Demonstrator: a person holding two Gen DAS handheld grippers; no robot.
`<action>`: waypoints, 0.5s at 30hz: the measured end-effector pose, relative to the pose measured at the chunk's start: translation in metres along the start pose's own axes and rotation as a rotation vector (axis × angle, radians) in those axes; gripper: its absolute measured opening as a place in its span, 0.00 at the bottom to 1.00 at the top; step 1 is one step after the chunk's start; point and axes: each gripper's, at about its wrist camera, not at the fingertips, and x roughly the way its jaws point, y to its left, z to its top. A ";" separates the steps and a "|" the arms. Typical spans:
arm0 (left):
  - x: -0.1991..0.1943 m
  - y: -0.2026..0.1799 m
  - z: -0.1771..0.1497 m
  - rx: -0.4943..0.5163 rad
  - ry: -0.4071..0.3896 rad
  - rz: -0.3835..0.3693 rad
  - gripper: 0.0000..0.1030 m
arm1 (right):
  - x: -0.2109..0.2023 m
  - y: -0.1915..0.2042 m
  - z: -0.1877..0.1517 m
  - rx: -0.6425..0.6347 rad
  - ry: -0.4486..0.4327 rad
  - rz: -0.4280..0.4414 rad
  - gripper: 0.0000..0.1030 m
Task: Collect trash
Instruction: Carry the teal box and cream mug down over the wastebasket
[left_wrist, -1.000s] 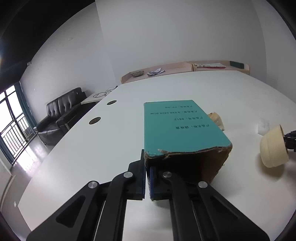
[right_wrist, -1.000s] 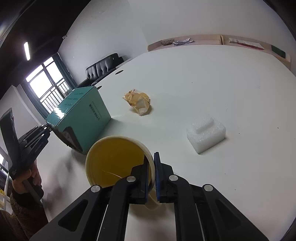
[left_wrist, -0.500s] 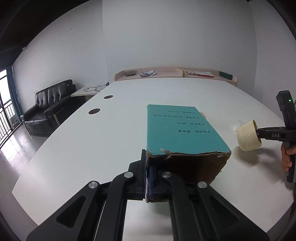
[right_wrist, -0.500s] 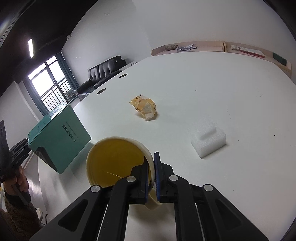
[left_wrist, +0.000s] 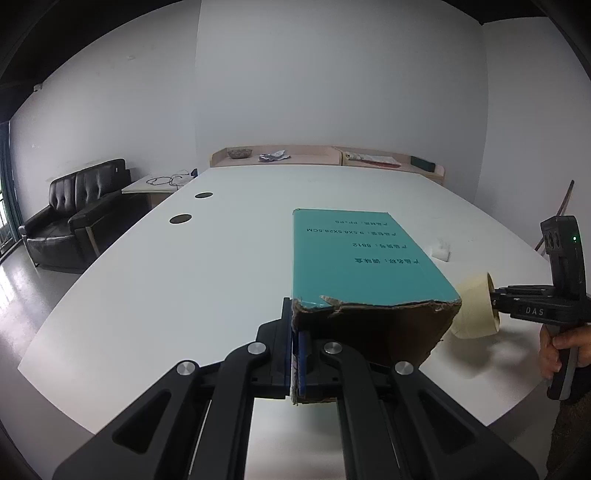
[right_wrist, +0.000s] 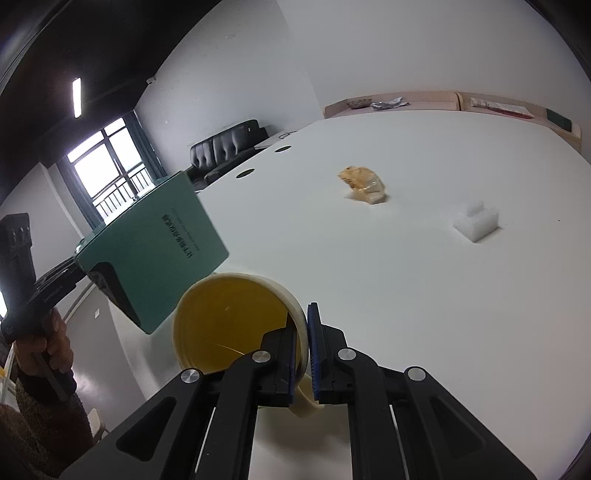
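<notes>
My left gripper (left_wrist: 295, 354) is shut on the torn open end of a teal cardboard box (left_wrist: 354, 258) and holds it above the white table (left_wrist: 184, 280). The box also shows at the left of the right wrist view (right_wrist: 162, 243). My right gripper (right_wrist: 301, 343) is shut on the rim of a cream paper cup with a yellow inside (right_wrist: 229, 325), held above the table's near edge beside the box. The cup (left_wrist: 474, 310) and right gripper show at the right of the left wrist view. A crumpled orange wrapper (right_wrist: 364, 182) and a white foam block (right_wrist: 476, 221) lie on the table.
Two round cable holes (left_wrist: 181, 218) are set in the table's left part. A black sofa (left_wrist: 74, 218) stands at the left beyond the table. A low shelf (left_wrist: 325, 157) with papers and small items runs along the far wall. The foam block also shows right of the box (left_wrist: 439, 249).
Both grippers have drawn back toward the table's near edge with their loads. The box has risen off the table, and the cup now hangs close beside it.
</notes>
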 end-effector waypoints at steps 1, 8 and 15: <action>-0.003 0.001 -0.001 0.000 -0.002 -0.006 0.03 | -0.002 0.007 -0.004 -0.005 -0.005 -0.014 0.10; -0.034 0.009 -0.016 0.003 -0.017 -0.045 0.03 | -0.022 0.049 -0.033 -0.018 -0.034 -0.054 0.10; -0.073 0.021 -0.044 -0.023 -0.013 -0.129 0.03 | -0.039 0.100 -0.055 -0.087 -0.042 -0.106 0.11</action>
